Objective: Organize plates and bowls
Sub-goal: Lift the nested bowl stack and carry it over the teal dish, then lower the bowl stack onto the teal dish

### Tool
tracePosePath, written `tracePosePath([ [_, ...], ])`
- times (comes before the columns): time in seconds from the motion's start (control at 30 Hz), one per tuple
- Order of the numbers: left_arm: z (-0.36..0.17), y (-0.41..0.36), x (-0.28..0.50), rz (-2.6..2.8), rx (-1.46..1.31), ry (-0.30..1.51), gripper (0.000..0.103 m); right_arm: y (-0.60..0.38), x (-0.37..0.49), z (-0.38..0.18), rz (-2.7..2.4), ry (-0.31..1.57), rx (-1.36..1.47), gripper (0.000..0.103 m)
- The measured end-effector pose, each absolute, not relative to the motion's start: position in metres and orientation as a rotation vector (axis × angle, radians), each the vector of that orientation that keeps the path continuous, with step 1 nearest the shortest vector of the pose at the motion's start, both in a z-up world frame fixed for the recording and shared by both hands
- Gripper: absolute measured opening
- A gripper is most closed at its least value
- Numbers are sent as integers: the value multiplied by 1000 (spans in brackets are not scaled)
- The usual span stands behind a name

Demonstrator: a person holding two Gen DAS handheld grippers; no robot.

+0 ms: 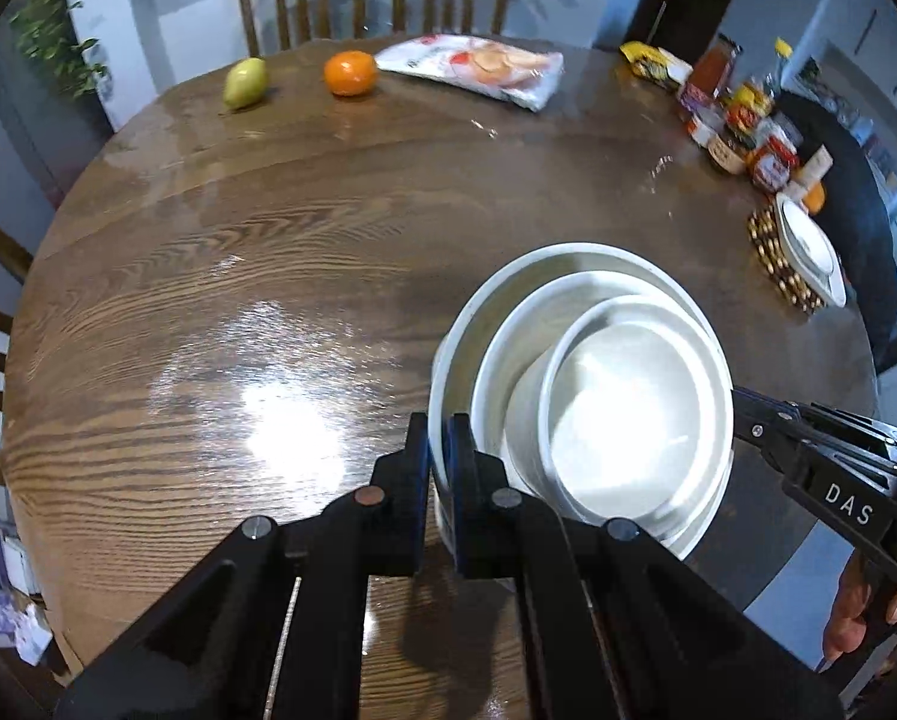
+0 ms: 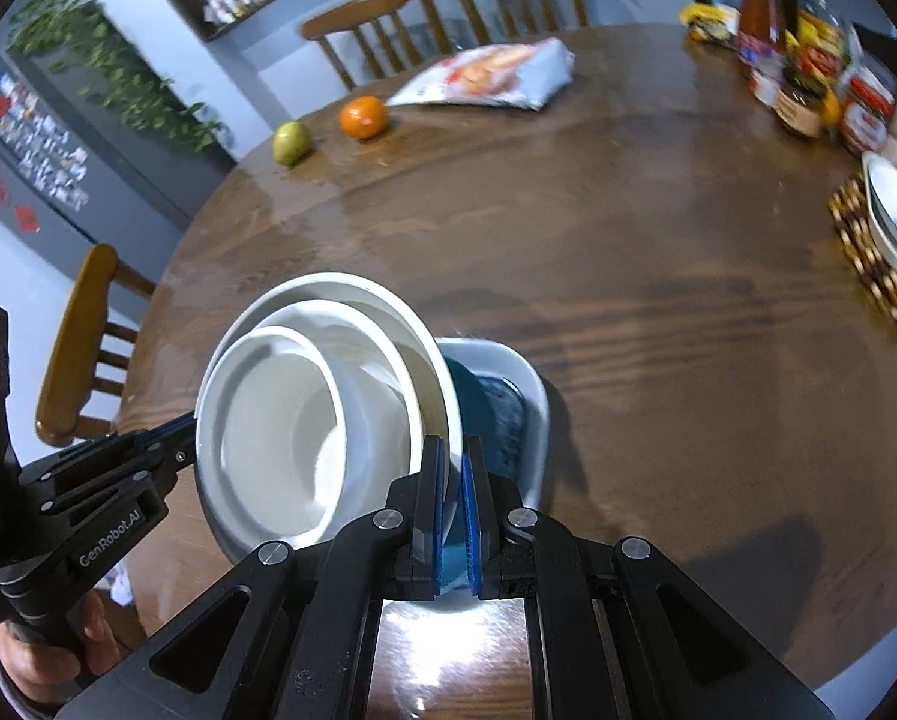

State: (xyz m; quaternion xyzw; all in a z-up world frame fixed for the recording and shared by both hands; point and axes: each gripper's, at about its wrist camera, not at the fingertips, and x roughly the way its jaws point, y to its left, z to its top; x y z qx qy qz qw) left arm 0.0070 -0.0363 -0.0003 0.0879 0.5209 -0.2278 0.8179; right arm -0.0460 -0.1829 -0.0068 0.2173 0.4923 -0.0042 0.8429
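Note:
Three white bowls (image 1: pixel 628 408) (image 2: pixel 304 420) sit nested one inside another, tilted, just over the round wooden table (image 1: pixel 268 312) (image 2: pixel 658 312). My left gripper (image 1: pixel 439 426) (image 2: pixel 187 438) is shut on the left rim of the largest bowl. On the opposite rim, my right gripper (image 2: pixel 455 450) (image 1: pixel 736 414) is shut too. A white rounded dish with a dark blue inside (image 2: pixel 508 408) shows right behind the stack's right side; I cannot tell whether it is joined to the stack. A person's hand holds each gripper handle.
White plates (image 1: pixel 808 246) (image 2: pixel 892 222) are stacked on a beaded mat (image 1: pixel 772 258) (image 2: pixel 862 252) at the table's right edge, with jars and bottles (image 1: pixel 742 120) (image 2: pixel 808 78) behind. A pear (image 1: pixel 245 83), an orange (image 1: pixel 350 73) and a snack bag (image 1: pixel 478 69) lie at the far side. Wooden chairs surround the table.

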Motion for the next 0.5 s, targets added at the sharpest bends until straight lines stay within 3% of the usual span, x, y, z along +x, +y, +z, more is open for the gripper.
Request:
tracePosePath([
  [0.5, -18, -53, 37, -441, 169, 1127, 1, -200, -22, -29, -46, 1057, 484, 9],
])
